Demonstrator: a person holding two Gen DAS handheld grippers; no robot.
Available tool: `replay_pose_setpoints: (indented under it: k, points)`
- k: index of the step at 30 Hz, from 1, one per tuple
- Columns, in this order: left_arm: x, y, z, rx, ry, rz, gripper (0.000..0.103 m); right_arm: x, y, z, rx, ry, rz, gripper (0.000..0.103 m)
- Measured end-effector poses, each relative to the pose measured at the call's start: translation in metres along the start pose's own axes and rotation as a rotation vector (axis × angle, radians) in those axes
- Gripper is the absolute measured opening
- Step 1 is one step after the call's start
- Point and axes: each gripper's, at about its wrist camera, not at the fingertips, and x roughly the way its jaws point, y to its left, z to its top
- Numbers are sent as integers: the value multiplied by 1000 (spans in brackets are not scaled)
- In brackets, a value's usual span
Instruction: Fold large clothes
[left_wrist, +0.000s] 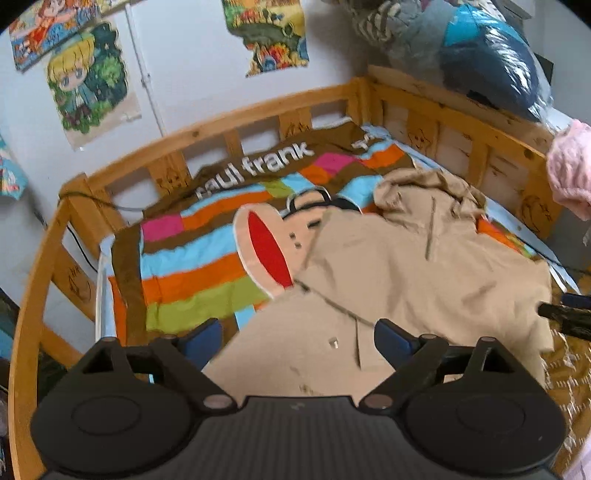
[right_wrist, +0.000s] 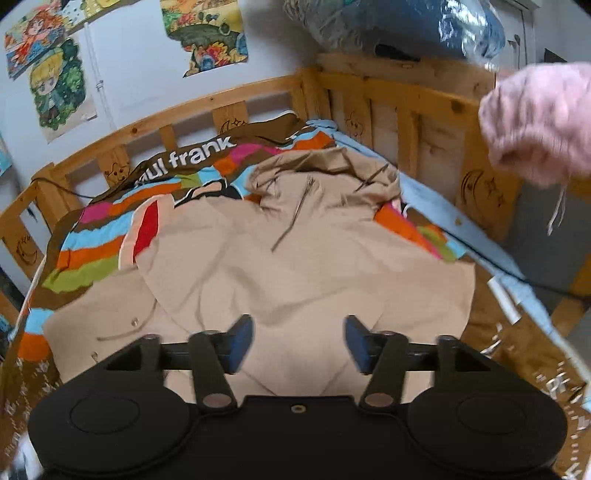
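A large beige hooded jacket (left_wrist: 406, 266) lies spread on the bed, its hood towards the far corner, with folds across its body. It also shows in the right wrist view (right_wrist: 295, 258). My left gripper (left_wrist: 297, 341) is open and empty, above the jacket's near left part. My right gripper (right_wrist: 299, 343) is open and empty, above the jacket's near hem. Part of the right gripper (left_wrist: 565, 317) shows at the right edge of the left wrist view.
A striped "paul frank" blanket (left_wrist: 192, 258) covers the bed. A wooden rail (left_wrist: 258, 110) surrounds it on the far and right sides. A pink fluffy sleeve (right_wrist: 539, 122) hangs at the upper right. A bag of bedding (left_wrist: 480, 55) sits on the headboard. Posters hang on the wall.
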Motion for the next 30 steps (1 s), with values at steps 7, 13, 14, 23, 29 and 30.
replay_pose_setpoints:
  k: [7, 13, 14, 23, 29, 30]
  points:
    - [102, 14, 32, -97, -78, -98, 92, 34, 41, 38, -105, 13, -98, 83]
    - [199, 33, 44, -50, -97, -255, 86, 82, 44, 37, -109, 20, -136, 80]
    - [214, 35, 45, -64, -79, -272, 84, 84, 40, 30, -121, 33, -139, 80]
    - [314, 20, 45, 136, 140, -255, 74, 120, -27, -46, 305, 72, -184, 64]
    - [396, 29, 28, 38, 223, -316, 43, 137, -26, -72, 512, 67, -264, 14]
    - [405, 34, 26, 20, 233, -355, 35, 138, -23, -73, 516, 75, -283, 10]
